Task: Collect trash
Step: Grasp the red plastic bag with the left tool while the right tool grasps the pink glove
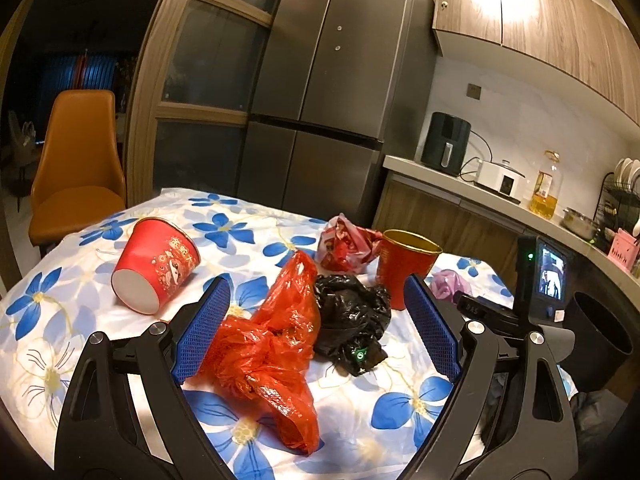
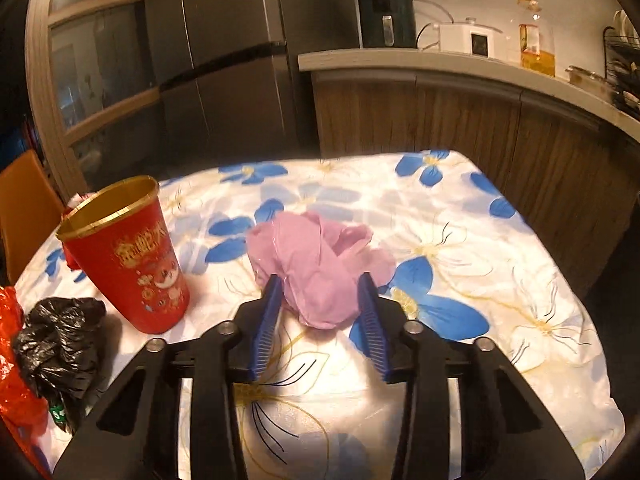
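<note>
Kitchen table under its flowered cloth holds nearly all the trash. My left gripper gapes wide over the orange bag and black bag; my right gripper straddles the pink bag, whether pinching I cannot tell. Both cups remain; bin waits right.

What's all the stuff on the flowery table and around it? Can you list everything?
Paper cups: 2, red; one tipped over, one upright.
Plastic bags: 4; orange-red, black, red printed, pink, on tablecloth.
Fridge: 1, grey, behind table.
Chair: 1, orange.
Air fryer: 1, black, on counter.
Oil bottle: 1, yellow.
Bin: 1, black, on the floor.
Left gripper: open.
Right gripper: around pink bag.
</note>
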Demonstrator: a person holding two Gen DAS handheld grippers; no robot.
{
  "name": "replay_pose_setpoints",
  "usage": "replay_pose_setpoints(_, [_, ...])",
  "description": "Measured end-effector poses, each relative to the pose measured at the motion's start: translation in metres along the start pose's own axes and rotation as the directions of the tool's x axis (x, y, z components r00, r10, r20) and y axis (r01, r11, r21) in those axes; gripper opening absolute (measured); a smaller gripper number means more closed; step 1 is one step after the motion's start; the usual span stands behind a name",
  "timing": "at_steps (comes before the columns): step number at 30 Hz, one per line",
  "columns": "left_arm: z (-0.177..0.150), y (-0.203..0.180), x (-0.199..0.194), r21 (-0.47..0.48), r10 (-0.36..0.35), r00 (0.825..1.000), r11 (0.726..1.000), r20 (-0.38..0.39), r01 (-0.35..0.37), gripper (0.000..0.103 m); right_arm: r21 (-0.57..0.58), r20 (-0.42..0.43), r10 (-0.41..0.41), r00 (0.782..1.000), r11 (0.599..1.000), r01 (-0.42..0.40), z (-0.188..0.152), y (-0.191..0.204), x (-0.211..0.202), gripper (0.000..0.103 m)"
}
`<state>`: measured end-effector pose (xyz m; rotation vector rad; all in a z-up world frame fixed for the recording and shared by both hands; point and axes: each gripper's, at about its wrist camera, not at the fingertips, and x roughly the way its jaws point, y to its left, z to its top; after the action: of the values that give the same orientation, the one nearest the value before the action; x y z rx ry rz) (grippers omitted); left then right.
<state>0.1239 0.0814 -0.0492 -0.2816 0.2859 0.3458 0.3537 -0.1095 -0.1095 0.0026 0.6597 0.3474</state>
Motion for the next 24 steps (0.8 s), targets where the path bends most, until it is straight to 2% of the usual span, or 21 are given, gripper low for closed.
replay_pose_setpoints(2, [0.000,0.001,0.000,-0.001,0.003,1.000,1.000,0.001,-0.003,0.087,-0.005,-0.003,0.010,1.000,1.000,-0.010,-0.001,0.000,0.000,0.013])
replay_pose_setpoints(5, [0.000,0.003,0.000,0.002,0.012,1.000,1.000,0.001,-0.012,0.087,0.003,0.037,0.029,0.999,1.000,-0.029,0.000,-0.001,-0.012,0.005])
replay_pose_setpoints(11, [0.000,0.014,-0.004,-0.006,0.041,0.999,0.999,0.003,-0.041,0.087,0.034,0.139,0.046,0.989,0.998,-0.051,0.000,-0.009,-0.058,0.004])
replay_pose_setpoints(16, [-0.005,0.021,-0.002,-0.006,0.061,0.998,0.998,-0.017,-0.061,0.087,0.057,0.252,0.074,0.965,0.994,-0.092,-0.008,-0.012,-0.113,0.004])
replay_pose_setpoints(21, [-0.007,0.029,0.007,-0.026,0.047,0.997,0.998,-0.053,-0.048,0.087,0.071,0.276,0.095,0.956,0.990,-0.119,-0.018,-0.016,-0.142,0.004])
replay_pose_setpoints(24, [-0.011,0.029,0.016,-0.016,0.037,0.993,0.999,-0.108,-0.039,0.087,0.079,0.283,0.105,0.953,0.988,-0.132,-0.023,-0.018,-0.153,0.004])
